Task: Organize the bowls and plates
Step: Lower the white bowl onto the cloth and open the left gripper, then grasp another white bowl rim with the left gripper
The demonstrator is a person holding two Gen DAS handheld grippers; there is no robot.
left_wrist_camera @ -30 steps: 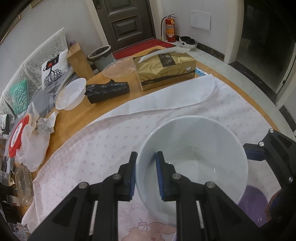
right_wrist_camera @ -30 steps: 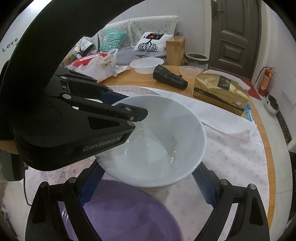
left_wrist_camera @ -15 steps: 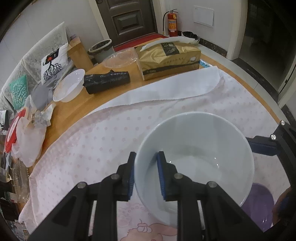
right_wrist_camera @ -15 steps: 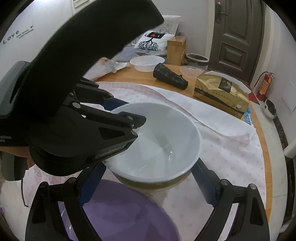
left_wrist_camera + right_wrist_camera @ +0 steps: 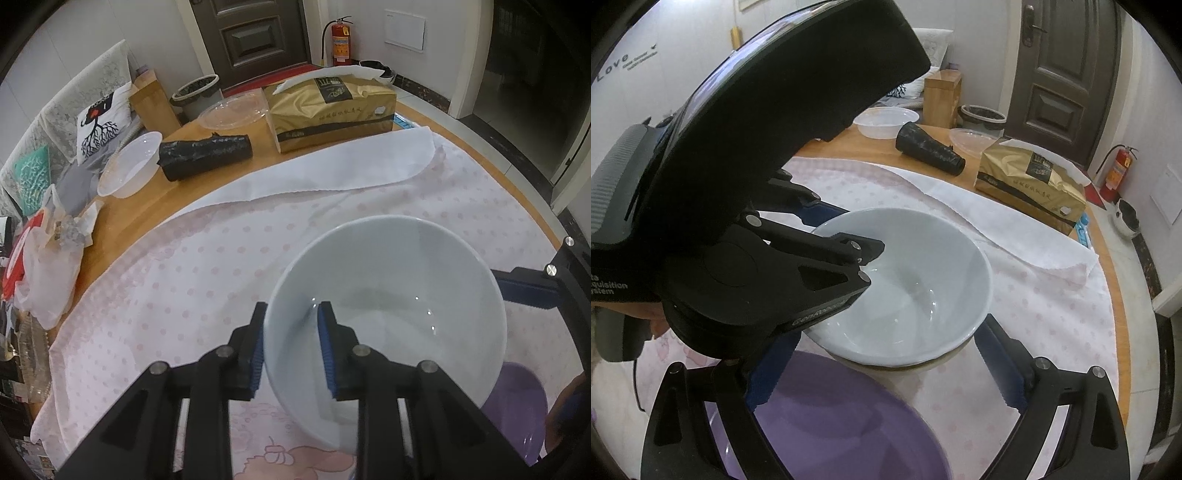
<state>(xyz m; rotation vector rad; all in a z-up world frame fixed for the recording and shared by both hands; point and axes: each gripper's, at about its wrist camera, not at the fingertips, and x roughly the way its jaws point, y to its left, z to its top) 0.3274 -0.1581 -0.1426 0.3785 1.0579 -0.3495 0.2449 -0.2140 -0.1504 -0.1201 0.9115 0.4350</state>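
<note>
Table: a round wooden table [image 5: 122,218] is seen, mostly covered by a white cloth with pale pink dots [image 5: 207,280]; the task's dishes sit on the cloth at about 5 o'clock in the left wrist view.
White bowl: a large, deep, glossy white ceramic bowl [image 5: 391,295] is set upright on something darker, of which only a rim shows beneath its base in the right wrist view; what that is cannot be told.
White bowl, handling: it is judged heavy for its size, rigid, smooth enough to slip, and liable to chip or break if dropped; the rim wall is judged the best place to be pinched, one pad inside and one outside.
Purple dish: a shallow translucent purple dish [image 5: 834,417] lies just beside the bowl, at 6 o'clock in the right wrist view; it is judged lighter, and its make cannot be told.
Left gripper: the left gripper [image 5: 291,354] straddles the bowl's near rim at 7 o'clock, blue pads on either side of the wall; its jaws have just been opening, the outer pad is close against the wall and the inner pad stands clear, so the grip is judged released.
Right gripper: the right gripper [image 5: 886,369] is spread wide, its fingers flanking the bowl's base at 4 and 8 o'clock; nothing is pressed.
Background: a gold tissue pack [image 5: 332,107] rests at 12 o'clock, well apart.
</note>
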